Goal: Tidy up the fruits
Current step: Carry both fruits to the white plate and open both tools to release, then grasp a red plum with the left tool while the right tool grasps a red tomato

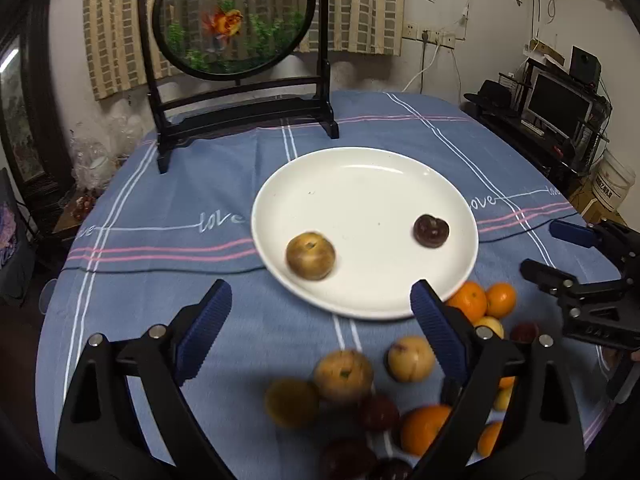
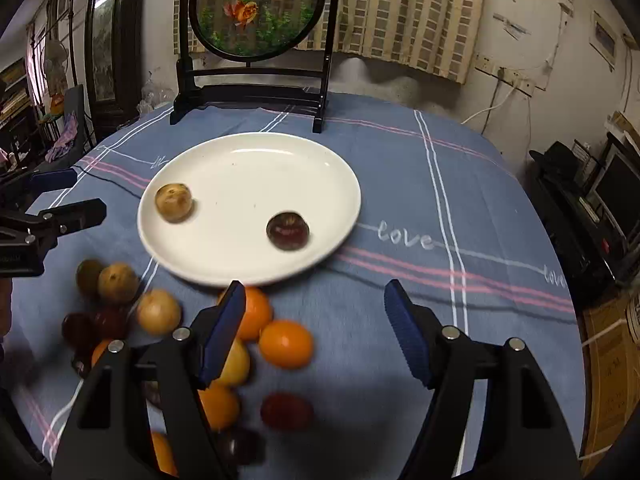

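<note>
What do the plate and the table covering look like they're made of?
Plate: probably glazed ceramic, glossy white with light reflections along its rim, though melamine can't be ruled out. Table covering: woven cloth, matte blue with pink and white stripes, creased and folded near the plate.

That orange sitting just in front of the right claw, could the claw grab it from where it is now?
Probably yes. The right claw is open and empty, and the orange lies on the cloth beside its left finger, top uncovered. Neighbouring fruit crowd its left side, so a small shift looks needed.
</note>
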Motion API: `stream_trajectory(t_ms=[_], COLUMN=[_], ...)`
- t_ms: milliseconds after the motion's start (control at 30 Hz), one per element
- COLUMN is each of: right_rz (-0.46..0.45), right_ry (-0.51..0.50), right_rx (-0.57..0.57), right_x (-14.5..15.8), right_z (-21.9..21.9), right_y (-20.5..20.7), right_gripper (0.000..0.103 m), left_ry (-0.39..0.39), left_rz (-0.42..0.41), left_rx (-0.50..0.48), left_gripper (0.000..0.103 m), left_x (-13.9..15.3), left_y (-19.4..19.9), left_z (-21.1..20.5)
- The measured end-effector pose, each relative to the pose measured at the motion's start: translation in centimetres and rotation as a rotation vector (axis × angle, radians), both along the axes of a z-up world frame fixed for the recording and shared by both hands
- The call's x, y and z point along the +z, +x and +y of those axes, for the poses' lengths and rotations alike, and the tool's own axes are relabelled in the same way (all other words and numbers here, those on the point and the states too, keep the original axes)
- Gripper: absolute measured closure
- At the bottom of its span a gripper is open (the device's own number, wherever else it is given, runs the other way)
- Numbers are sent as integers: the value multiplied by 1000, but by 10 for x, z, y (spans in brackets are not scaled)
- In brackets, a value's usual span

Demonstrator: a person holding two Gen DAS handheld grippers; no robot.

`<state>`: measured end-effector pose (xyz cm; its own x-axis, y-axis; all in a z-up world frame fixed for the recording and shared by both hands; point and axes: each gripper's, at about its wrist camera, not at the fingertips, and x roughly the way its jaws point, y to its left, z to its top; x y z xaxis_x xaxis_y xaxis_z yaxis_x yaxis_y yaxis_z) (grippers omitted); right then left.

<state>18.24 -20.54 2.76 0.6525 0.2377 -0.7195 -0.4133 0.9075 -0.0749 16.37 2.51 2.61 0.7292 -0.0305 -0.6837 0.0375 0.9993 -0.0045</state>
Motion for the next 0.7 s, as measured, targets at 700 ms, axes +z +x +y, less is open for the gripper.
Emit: stream_trajectory(t_ms=[700], right_rz=[-7], right_ry=[35], right_rx=[25], right_x=[-36], right_z=[-28], right_y=[-142], right_gripper=[13], left_ry=[-88], left_rz=[109], left_rx=[79], left_gripper=[7], left_x=[-53], left_y=[-119], left_z=[9])
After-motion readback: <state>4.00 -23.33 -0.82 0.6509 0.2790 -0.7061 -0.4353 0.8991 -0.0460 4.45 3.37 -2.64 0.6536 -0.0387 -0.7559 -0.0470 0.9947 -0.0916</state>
